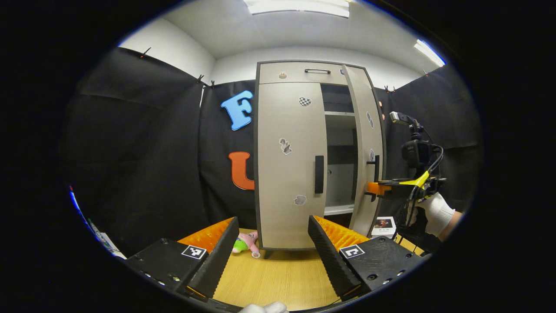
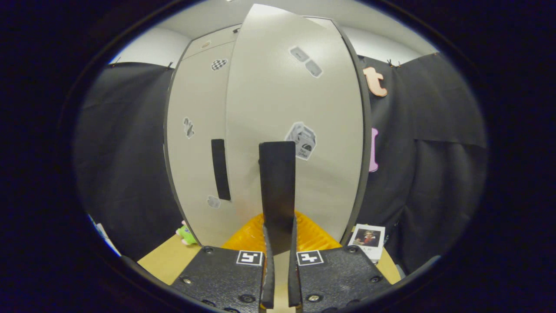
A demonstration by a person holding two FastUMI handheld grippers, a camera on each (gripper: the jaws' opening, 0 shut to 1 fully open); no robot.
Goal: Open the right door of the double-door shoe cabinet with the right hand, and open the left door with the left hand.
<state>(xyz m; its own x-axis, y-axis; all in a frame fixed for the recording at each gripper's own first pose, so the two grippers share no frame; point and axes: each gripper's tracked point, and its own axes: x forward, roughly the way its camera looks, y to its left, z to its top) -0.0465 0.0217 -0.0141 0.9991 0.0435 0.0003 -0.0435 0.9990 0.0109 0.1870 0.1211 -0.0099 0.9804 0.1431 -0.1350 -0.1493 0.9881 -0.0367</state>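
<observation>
A: Where did the shoe cabinet point(image 1: 289, 174) stand?
B: On the wooden table point(image 1: 278, 278); its right door point(image 1: 367, 143) hung partly open, the left door point(image 1: 289, 165) closed.
A: And the tools?
B: The right gripper point(image 2: 278, 234) was clenched on the right door's handle point(image 2: 277, 191); the left gripper point(image 1: 271, 248) gaped, released, before the left door.
A: Anything nearby?
B: A plush toy point(image 1: 245, 242) by the cabinet's foot; a photo card point(image 2: 368, 240) to its right.

A pink and green plush toy point(image 1: 245, 242) lies on the wooden table point(image 1: 278, 278) toward its far left side, while a small white box printed with a portrait point(image 2: 368, 240) stands near the far right edge. Ceiling light panels point(image 1: 297, 6) glow overhead.
</observation>
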